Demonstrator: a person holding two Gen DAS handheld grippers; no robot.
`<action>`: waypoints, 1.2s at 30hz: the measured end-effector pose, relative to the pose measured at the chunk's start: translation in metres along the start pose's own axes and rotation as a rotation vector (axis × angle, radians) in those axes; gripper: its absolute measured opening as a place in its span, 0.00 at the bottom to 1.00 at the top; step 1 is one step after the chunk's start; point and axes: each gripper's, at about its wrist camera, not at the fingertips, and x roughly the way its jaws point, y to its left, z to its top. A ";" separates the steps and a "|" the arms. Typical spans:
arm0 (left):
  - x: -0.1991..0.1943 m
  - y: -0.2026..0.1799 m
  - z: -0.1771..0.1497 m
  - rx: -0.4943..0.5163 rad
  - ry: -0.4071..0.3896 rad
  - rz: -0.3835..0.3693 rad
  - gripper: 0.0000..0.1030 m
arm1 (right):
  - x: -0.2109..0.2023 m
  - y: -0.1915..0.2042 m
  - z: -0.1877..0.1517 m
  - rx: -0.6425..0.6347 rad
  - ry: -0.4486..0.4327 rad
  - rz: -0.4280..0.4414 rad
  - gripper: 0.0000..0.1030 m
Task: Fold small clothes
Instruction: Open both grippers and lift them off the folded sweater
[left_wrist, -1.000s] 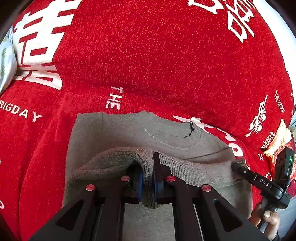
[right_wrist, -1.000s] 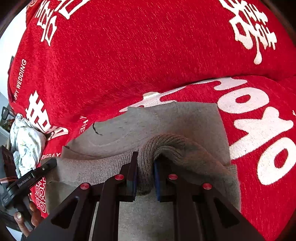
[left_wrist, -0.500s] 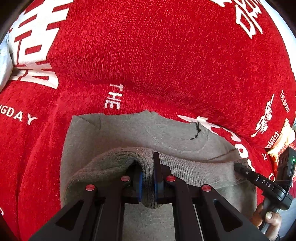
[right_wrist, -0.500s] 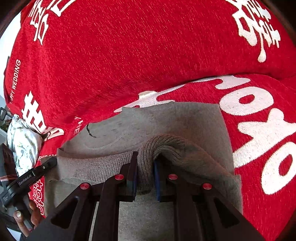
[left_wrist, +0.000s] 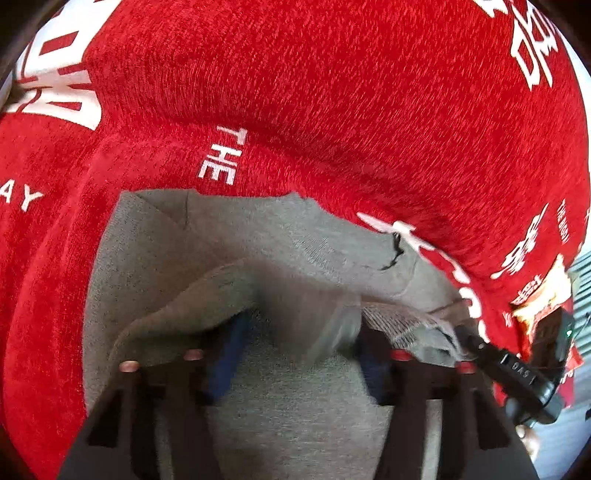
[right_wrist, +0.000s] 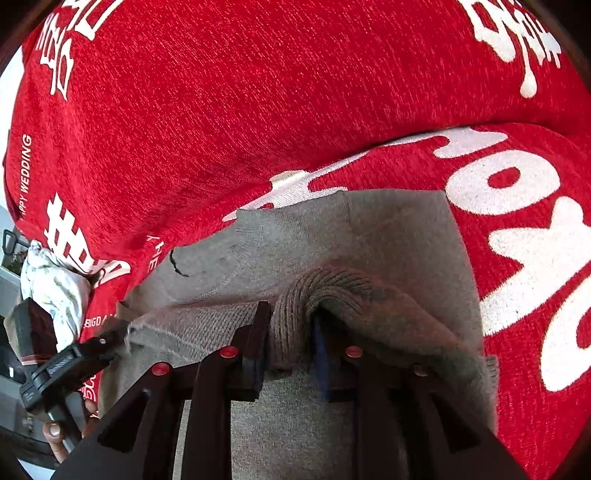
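A grey knit sweater (left_wrist: 258, 236) lies flat on a red sofa cover (left_wrist: 332, 92) with white lettering, its neckline toward the backrest. My left gripper (left_wrist: 301, 332) has its jaws opening and standing wide. The sweater's folded hem hangs blurred and loose between them, with no pad pressing on it. In the right wrist view the same sweater (right_wrist: 388, 236) shows its ribbed hem bunched upright between the pads of my right gripper (right_wrist: 291, 328). Those jaws are opening slightly but still touch the fold on both sides. Each gripper shows at the edge of the other's view, both at the raised hem.
A white patterned cloth (right_wrist: 55, 291) lies off the left end of the red cover (right_wrist: 258, 92). A colourful packet (left_wrist: 543, 295) sits at the right end. The backrest rises just behind the sweater's neckline. A person's hand (right_wrist: 55, 432) holds the left gripper's handle.
The left jaws have sprung wide and released the hem, which is dropping. The right jaws have widened a little around their fold. Both grippers have moved lower and closer to the sweater.
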 end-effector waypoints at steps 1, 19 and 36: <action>-0.001 -0.002 -0.001 0.008 -0.007 0.015 0.61 | 0.000 0.000 0.000 0.000 0.002 0.005 0.30; -0.016 -0.056 -0.016 0.267 0.038 -0.021 0.61 | -0.025 0.024 0.004 -0.161 -0.068 0.052 0.71; 0.034 -0.042 0.006 0.344 0.027 0.207 0.61 | 0.006 -0.019 0.030 -0.170 -0.060 -0.170 0.71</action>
